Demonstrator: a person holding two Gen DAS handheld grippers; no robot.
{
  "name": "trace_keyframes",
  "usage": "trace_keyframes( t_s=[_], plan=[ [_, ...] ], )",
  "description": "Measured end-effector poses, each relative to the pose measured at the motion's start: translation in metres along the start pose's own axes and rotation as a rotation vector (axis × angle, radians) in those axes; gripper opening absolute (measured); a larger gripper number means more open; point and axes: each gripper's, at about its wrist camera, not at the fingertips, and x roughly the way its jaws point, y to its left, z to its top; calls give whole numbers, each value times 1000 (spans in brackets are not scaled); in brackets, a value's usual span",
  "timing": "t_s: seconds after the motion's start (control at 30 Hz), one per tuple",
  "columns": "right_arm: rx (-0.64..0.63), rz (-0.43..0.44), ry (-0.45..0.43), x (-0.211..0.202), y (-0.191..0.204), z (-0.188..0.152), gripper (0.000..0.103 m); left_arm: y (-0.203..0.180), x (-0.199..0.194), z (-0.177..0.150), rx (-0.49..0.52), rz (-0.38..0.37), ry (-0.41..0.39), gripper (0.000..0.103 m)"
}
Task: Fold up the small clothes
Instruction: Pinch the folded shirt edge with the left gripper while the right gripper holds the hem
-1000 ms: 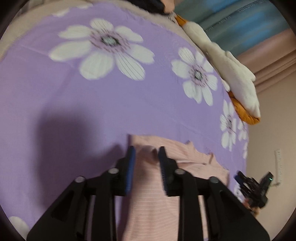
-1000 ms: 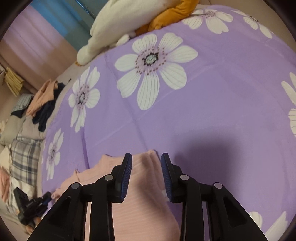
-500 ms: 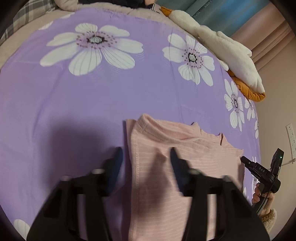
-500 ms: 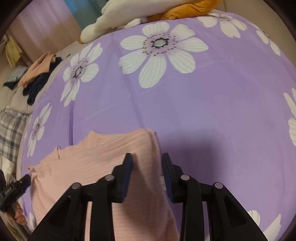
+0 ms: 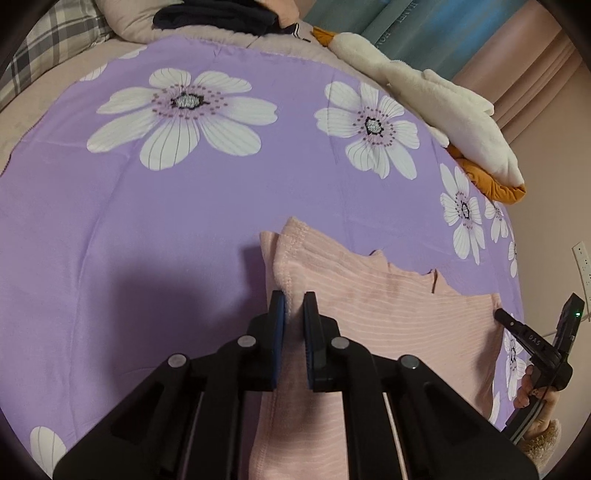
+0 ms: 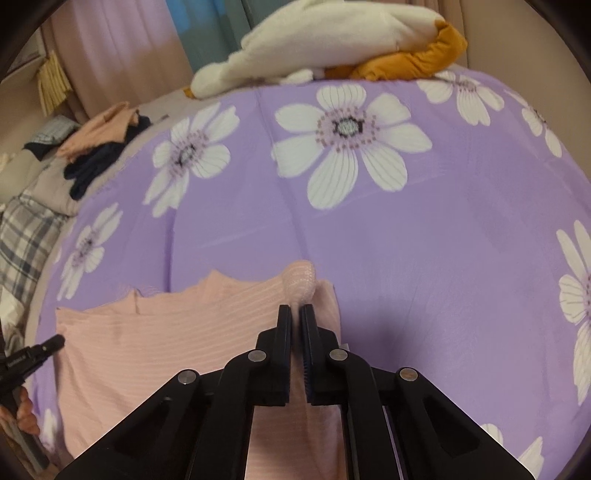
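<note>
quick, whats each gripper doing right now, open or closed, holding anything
Left gripper: jaws have just closed, pinching the left edge of the pink garment.
Right gripper: jaws have just closed, pinching its right edge.

Purple flowered bedspread point(image 5: 184, 229), white and orange plush toy point(image 5: 443, 110) at 2 o'clock, plaid pillow point(image 5: 48, 48) at 10, dark clothes pile point(image 5: 218, 18) at 12

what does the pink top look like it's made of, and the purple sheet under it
Pink top: looks like a soft ribbed knit, matte, with fine pale stripes and a stitched hem. Purple sheet: seems a smooth thin woven fabric, faint sheen, printed white flowers, shallow creases. Exact fibres can't be told.
</note>
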Motion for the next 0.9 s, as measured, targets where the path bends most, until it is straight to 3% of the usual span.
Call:
trace_keyframes(
  t_s=[0.2,0.33,0.5,0.57,0.63,0.73,0.83,0.87,0.9],
  plan=[
    [-4,16,-57,-21,4,10,7,-1,-17,7,13,25,-72,1],
    [-4,7,-59,-17,5,15,7,3,-15,15,-4,-27,-61,1],
    [-20,-30,-39,-7,7,11,7,10,0,19,-29,-9,-31,2],
    [-14,-27,-17,-2,5,9,7,13,4,19,-34,-27,-6,6],
    [-11,-26,-4,2,3,8,7,13,11,20,-37,-37,16,23],
    [-5,-26,2,3,1,7,7,12,22,23,-38,-13,28,27],
    [-3,-20,4,3,0,6,7,10,33,24,-36,-14,40,22],
    [-3,-22,4,3,1,6,7,8,35,24,-30,-4,44,16],
    [-3,-25,6,3,0,6,7,5,36,21,-6,6,41,3]
  ],
)
